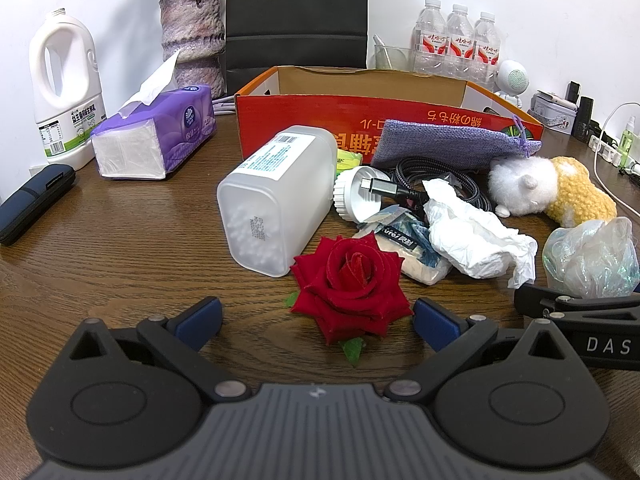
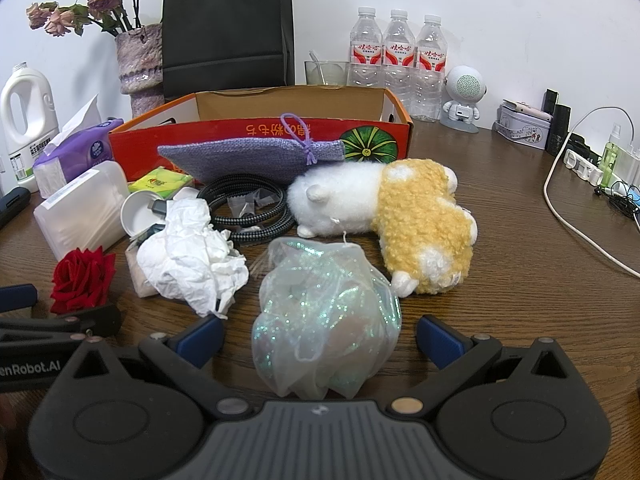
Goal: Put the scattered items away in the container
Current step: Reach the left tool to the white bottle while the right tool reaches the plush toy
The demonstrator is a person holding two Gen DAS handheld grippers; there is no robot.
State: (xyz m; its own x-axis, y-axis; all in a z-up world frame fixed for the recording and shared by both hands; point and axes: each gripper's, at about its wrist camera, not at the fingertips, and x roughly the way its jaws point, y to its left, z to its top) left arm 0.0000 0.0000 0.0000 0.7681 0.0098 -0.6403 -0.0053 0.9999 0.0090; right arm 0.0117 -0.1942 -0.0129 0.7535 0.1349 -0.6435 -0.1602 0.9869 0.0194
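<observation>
A red cardboard box [image 1: 360, 120] [image 2: 248, 136] stands open at the back of the wooden table. In front of it lie a frosted cotton-swab tub [image 1: 276, 196], a red rose [image 1: 352, 284] [image 2: 82, 276], a crumpled tissue [image 1: 476, 236] [image 2: 192, 256], a purple pouch [image 1: 444, 144] [image 2: 256, 156], a braided cable [image 2: 252, 212], a plush toy [image 1: 556, 188] [image 2: 400, 216] and a shimmering mesh bag [image 2: 324, 320] [image 1: 592, 256]. My left gripper [image 1: 316, 322] stands open with the rose between its fingers, untouched. My right gripper [image 2: 320, 338] stands open astride the mesh bag, with its pads clear of it.
Along the back wall stand a white jug [image 1: 64, 92], a purple tissue pack [image 1: 156, 136], a vase of dried flowers [image 1: 192, 44], a black paper bag [image 2: 228, 24], three water bottles [image 2: 396, 60] and a small speaker [image 2: 464, 96]. A white cord [image 2: 568, 208] lies at right.
</observation>
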